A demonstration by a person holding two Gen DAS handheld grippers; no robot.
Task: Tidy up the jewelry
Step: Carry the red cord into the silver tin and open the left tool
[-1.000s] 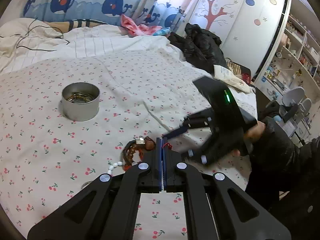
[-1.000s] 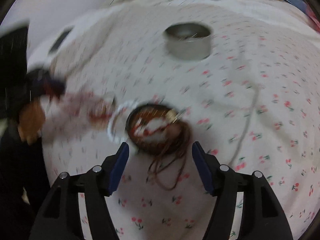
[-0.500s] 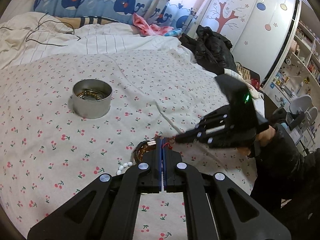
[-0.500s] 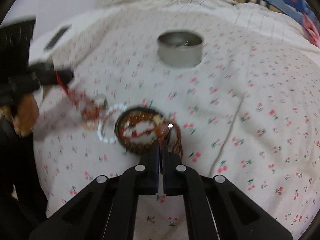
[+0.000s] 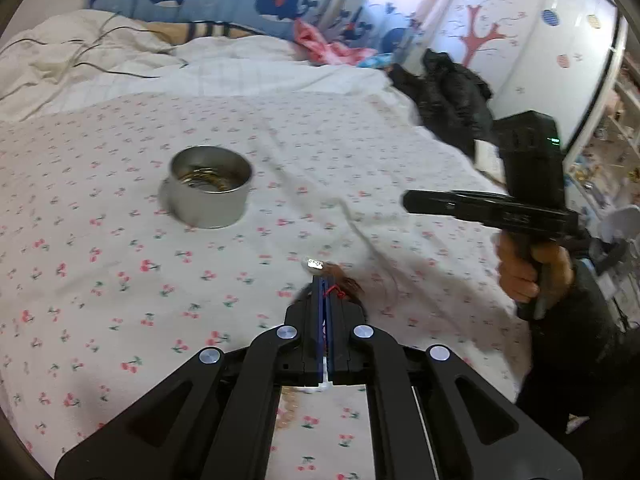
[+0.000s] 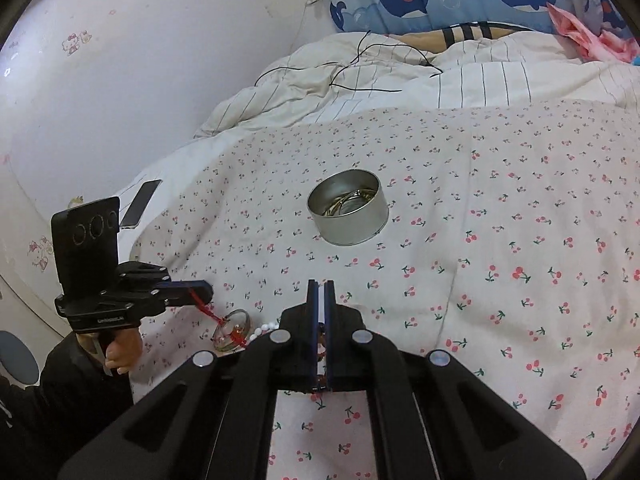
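Note:
A round metal tin [image 5: 210, 192] [image 6: 348, 212] with gold bangles inside stands on the cherry-print sheet. My left gripper [image 5: 325, 280] [image 6: 206, 290] is shut on a red cord [image 6: 208, 312]. From the cord hangs a clear ring pendant [image 6: 232, 330], which touches the sheet beside a white bead string [image 6: 264, 327]. My right gripper [image 6: 319, 286] [image 5: 406, 202] is shut, raised above the bed. Brown beads of a bracelet [image 6: 320, 356] show in the slit between its fingers; the rest is hidden. A blurred brown shape with a silver charm [image 5: 316, 264] lies just past my left fingertips.
A phone [image 6: 140, 204] lies at the bed's far left edge. A crumpled duvet with a black cable [image 6: 360, 68] fills the back. A black jacket [image 5: 452, 96] lies on the bed's right side. A person's hand [image 5: 528, 268] grips the right gripper's handle.
The right gripper closed on the brown bead bracelet and rose from the sheet, tilting up. The left gripper stayed shut on the red cord and barely moved.

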